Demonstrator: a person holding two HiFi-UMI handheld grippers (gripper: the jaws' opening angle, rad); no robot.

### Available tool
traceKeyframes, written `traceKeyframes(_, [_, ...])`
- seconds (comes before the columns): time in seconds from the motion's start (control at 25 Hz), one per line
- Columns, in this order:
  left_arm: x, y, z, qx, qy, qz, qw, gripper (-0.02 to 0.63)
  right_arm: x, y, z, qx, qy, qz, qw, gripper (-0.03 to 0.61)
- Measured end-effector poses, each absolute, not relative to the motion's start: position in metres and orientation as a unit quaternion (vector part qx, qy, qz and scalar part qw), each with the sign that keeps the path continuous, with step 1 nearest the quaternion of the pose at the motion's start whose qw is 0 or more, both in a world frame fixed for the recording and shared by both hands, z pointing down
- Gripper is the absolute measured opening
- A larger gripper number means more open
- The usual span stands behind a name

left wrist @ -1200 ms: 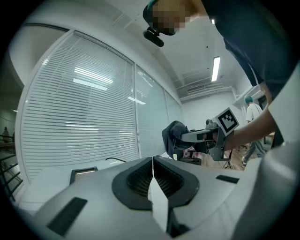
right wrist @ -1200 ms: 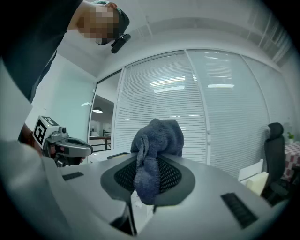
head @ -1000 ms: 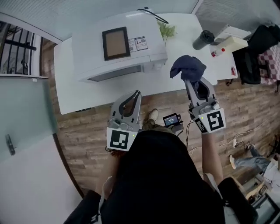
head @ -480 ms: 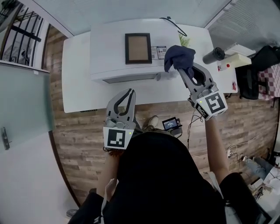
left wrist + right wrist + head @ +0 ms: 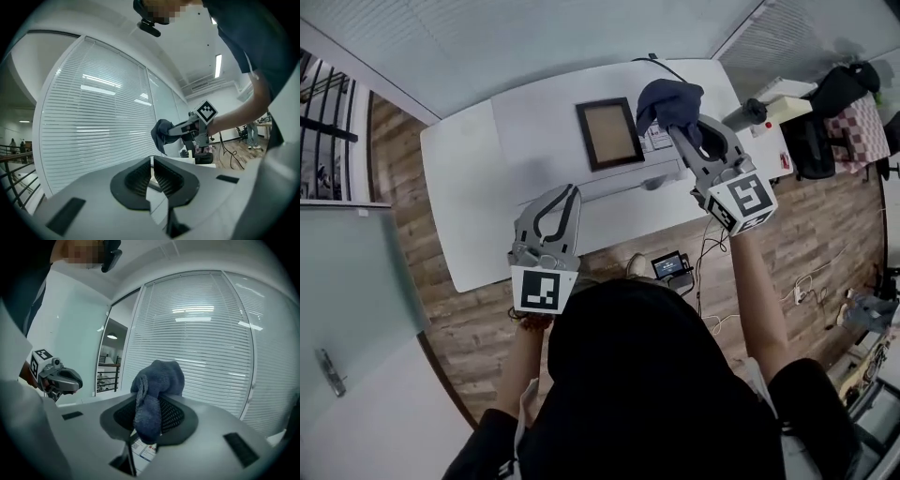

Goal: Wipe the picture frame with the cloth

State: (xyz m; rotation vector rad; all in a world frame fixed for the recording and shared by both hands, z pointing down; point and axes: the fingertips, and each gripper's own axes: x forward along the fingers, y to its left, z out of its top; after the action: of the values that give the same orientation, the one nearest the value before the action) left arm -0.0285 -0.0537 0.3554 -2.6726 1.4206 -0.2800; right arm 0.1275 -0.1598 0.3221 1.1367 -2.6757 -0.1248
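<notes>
Lying flat and face up on the white box (image 5: 534, 127), the picture frame (image 5: 610, 133) is the thing to steer by. Just right of the frame, the right gripper (image 5: 679, 125) pinches a bunched dark blue cloth (image 5: 668, 97) between its jaws. Nearer the person than the frame and slightly left of it, the left gripper (image 5: 566, 191) has its jaws pressed together with nothing between them, above the white table (image 5: 459, 216).

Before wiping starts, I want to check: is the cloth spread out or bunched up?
Bunched up. The cloth sits as a crumpled lump in the right gripper, whose jaws are closed on it, with one fold hanging down.
</notes>
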Motion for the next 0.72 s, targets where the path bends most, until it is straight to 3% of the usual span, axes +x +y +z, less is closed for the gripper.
traceKeyframes(0.36, [-0.036,-0.077,0.348,-0.920,0.375,-0.091,0.061,0.012,0.098,-0.155,0.322,0.424,-0.892,-0.050,0.147,0.063])
traceKeyframes(0.72, [-0.025,-0.100,0.379,-0.922,0.339,-0.170,0.082,0.014,0.096,-0.167,0.337,0.376,-0.903,-0.069,0.196,0.068])
